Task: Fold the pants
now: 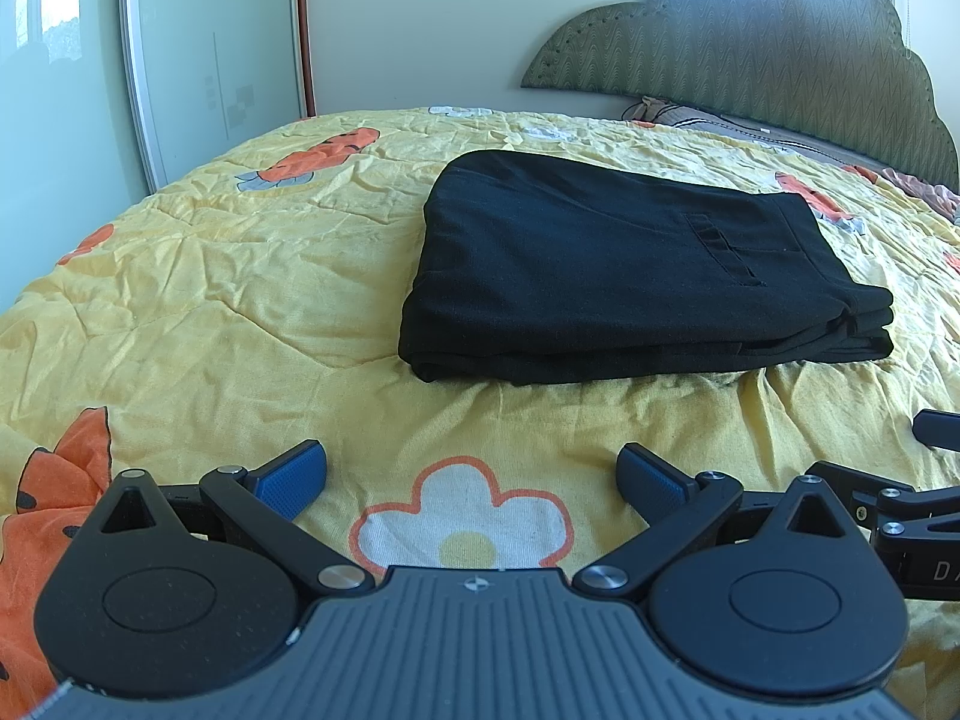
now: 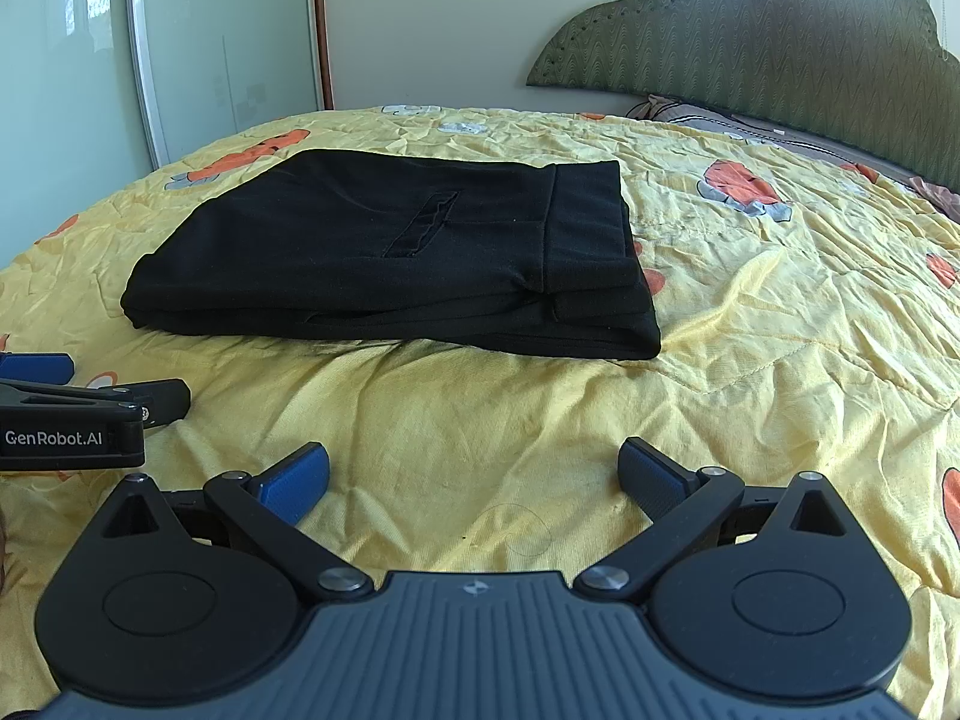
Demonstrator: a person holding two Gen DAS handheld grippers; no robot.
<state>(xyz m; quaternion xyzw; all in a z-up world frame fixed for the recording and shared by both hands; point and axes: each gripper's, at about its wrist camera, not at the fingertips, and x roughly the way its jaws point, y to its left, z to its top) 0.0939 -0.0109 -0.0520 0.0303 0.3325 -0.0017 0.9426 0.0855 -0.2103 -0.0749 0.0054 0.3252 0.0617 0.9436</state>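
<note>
While both jaws stand spread wide and hold nothing, the left tool and the right tool hover low over a yellow flowered bedspread, side by side and near each other (each shows at the edge of the other's view). Just ahead of them on the bed lie the black pants, already gathered into a compact, layered rectangle, apart from both tools. A slit pocket faces up on the top layer, and a waistband-like band runs along the right end. The cloth looks soft, light and limp, so it would likely sag and slide out of its stack if lifted by one corner; the thick stacked edge nearest the tools, pinched through all layers at both ends, seems the safest hold. The task appears nearly or fully done. Beyond the pants stand a green padded headboard and a glass-fronted wardrobe. How many layers the stack holds, and the far edge of the pants, cannot be made out; the black fabric swallows most creases.
</note>
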